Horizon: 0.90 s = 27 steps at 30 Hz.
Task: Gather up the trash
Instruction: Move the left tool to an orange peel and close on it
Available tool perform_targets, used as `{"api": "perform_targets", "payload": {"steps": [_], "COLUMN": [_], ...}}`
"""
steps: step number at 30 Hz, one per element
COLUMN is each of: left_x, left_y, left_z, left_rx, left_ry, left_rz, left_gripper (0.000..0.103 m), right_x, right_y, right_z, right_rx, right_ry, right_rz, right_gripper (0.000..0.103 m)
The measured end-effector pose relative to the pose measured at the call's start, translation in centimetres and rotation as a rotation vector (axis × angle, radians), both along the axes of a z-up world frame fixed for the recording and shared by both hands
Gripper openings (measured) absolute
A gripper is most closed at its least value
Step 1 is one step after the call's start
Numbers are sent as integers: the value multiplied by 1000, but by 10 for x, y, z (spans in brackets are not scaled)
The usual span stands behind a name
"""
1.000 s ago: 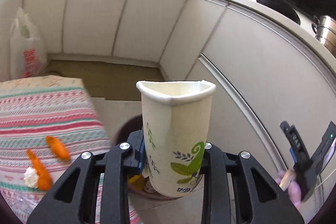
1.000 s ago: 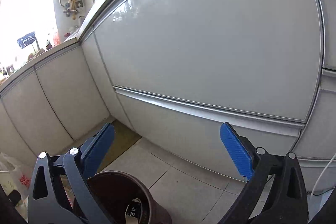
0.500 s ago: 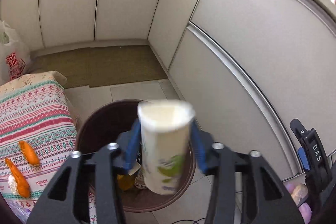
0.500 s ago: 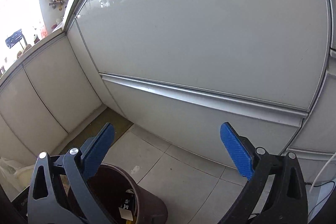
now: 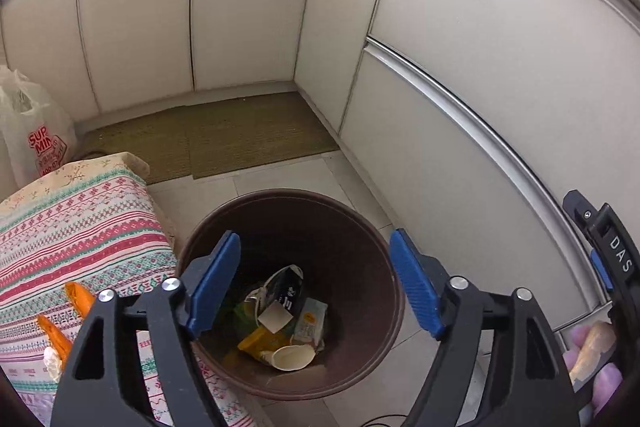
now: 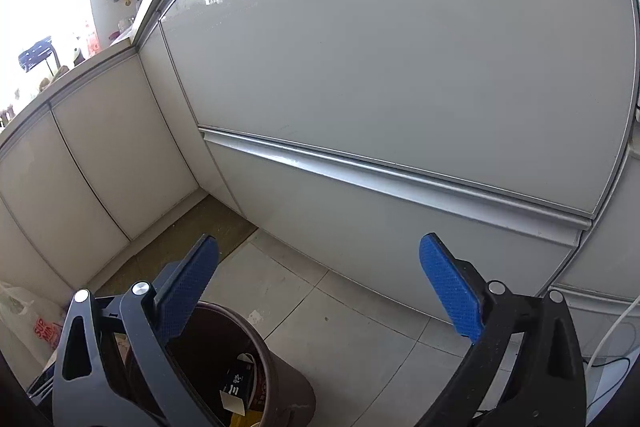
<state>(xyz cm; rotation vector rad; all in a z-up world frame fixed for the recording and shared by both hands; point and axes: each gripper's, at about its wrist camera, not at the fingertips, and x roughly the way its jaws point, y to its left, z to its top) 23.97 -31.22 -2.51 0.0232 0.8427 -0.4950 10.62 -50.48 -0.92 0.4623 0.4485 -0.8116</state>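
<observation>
A brown round bin [image 5: 360, 227] stands on the tiled floor beside the table. The white paper cup [image 5: 293, 357] lies on its side in the bin among wrappers and cartons. My left gripper [image 5: 316, 283] hangs open and empty right above the bin. My right gripper [image 6: 320, 287] is open and empty, above the floor to the right of the bin [image 6: 280, 383]. Orange peels [image 5: 78, 297] and a white scrap [image 5: 52, 359] lie on the patterned tablecloth [image 5: 80, 219] at the left.
White cabinet doors [image 5: 460, 67] wall in the corner close behind and to the right of the bin. A brown mat [image 5: 224, 135] lies on the floor. A white plastic bag [image 5: 36, 135] stands at the far left. White cables [image 6: 616, 339] run at the right.
The left gripper tilted down over the bin and opened. The paper cup left its jaws and now lies in the bin. The right gripper stayed open and barely shifted.
</observation>
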Motion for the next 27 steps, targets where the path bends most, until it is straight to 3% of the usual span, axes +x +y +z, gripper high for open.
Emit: {"api": "perform_targets", "payload": {"steps": [9, 15, 20, 23, 27], "left_x": [12, 49, 86, 105, 120], "left_y": [35, 98, 156, 187, 208], "left_z": [-21, -59, -92, -114, -143], "left_rx": [96, 105, 143, 115, 93], "left_ry": [69, 223, 296, 369, 451], "left_rz": [99, 269, 417, 483, 515], "left_gripper": [84, 84, 84, 83, 74], "right_x": [16, 29, 39, 45, 52], "right_y": [20, 51, 69, 79, 91], "right_z": [-6, -4, -3, -3, -3], "right_rx": [13, -37, -64, -90, -132], "right_ry": [98, 161, 193, 212, 235], "right_rz": [100, 219, 284, 315, 338], "right_gripper": [96, 96, 96, 96, 96]}}
